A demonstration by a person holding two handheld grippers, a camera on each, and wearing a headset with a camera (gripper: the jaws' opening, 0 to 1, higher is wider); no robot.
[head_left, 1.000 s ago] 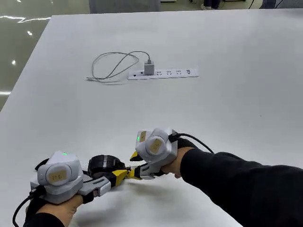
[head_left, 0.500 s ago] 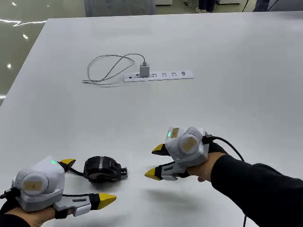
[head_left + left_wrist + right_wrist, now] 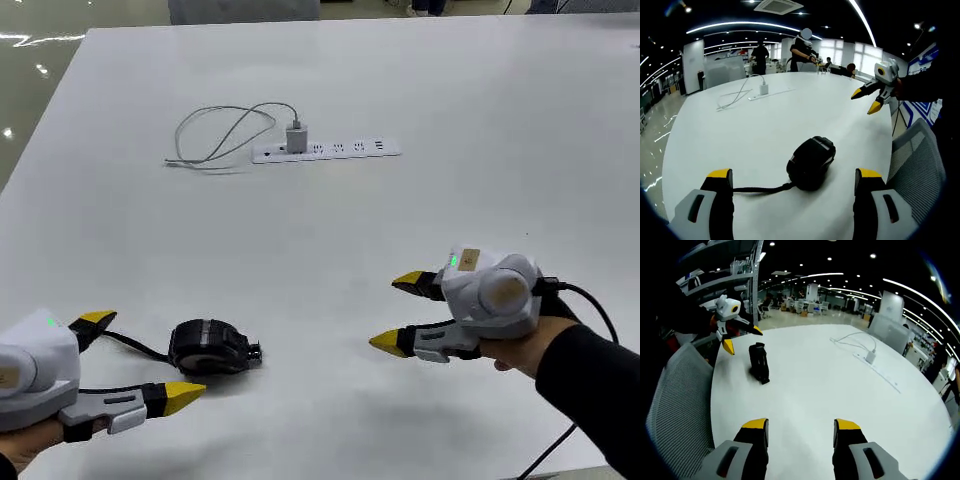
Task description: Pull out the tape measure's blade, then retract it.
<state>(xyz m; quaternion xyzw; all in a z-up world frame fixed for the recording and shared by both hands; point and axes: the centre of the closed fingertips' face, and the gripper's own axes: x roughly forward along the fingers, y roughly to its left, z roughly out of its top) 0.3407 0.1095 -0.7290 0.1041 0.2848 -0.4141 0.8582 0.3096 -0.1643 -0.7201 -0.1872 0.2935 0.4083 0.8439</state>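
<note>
Your left gripper (image 3: 141,355) sits just left of the tape measure (image 3: 210,347), jaws spread wide, gripping nothing; the tape measure lies on the white table (image 3: 330,230), its strap trailing toward that gripper; your right gripper (image 3: 395,312) hovers well right of it, jaws parted, empty.

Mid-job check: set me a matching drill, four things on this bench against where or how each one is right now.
Things:
1. tape measure
2. power strip
3. right gripper
4. left gripper

States:
A. white, on the far part of the table, with a charger plugged in
B. open, jaws pointing at the tape measure close by
C. black, lying on the table
D. open and empty, well off to the tape measure's right

Pairs: 1-C, 2-A, 3-D, 4-B
</note>
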